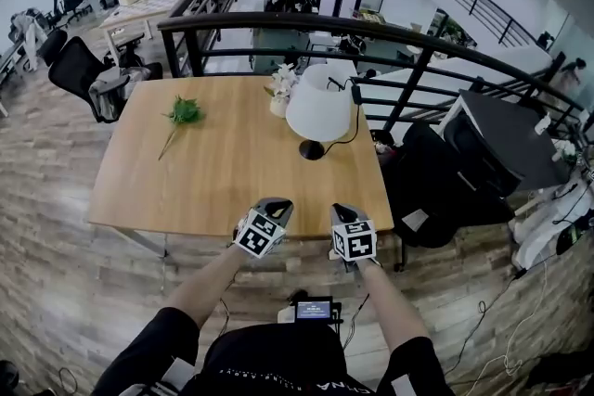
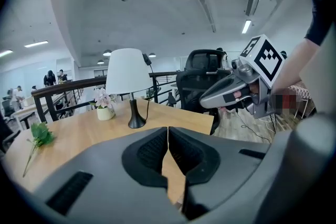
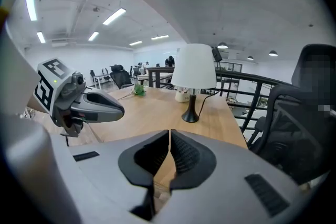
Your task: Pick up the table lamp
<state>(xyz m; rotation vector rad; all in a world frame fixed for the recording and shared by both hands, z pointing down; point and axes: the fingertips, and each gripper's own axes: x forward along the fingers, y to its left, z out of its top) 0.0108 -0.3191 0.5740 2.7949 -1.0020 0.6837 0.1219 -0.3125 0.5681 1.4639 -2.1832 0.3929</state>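
The table lamp [image 1: 320, 104] has a white shade and a black flared base and stands upright at the far right of the wooden table [image 1: 213, 172]. It shows straight ahead in the left gripper view [image 2: 127, 72] and the right gripper view [image 3: 195, 66]. Both grippers hover side by side at the table's near edge, well short of the lamp. The left gripper [image 1: 277, 205] is shut with nothing between its jaws [image 2: 168, 135]. The right gripper [image 1: 342, 211] is likewise shut and empty [image 3: 170, 137]. A black cord runs from the lamp's top to the back.
A small white pot of flowers [image 1: 279, 94] stands just left of the lamp. A green sprig [image 1: 184, 113] lies at the table's left. A black railing [image 1: 408, 60] runs behind the table, and black office chairs [image 1: 436, 176] stand at its right.
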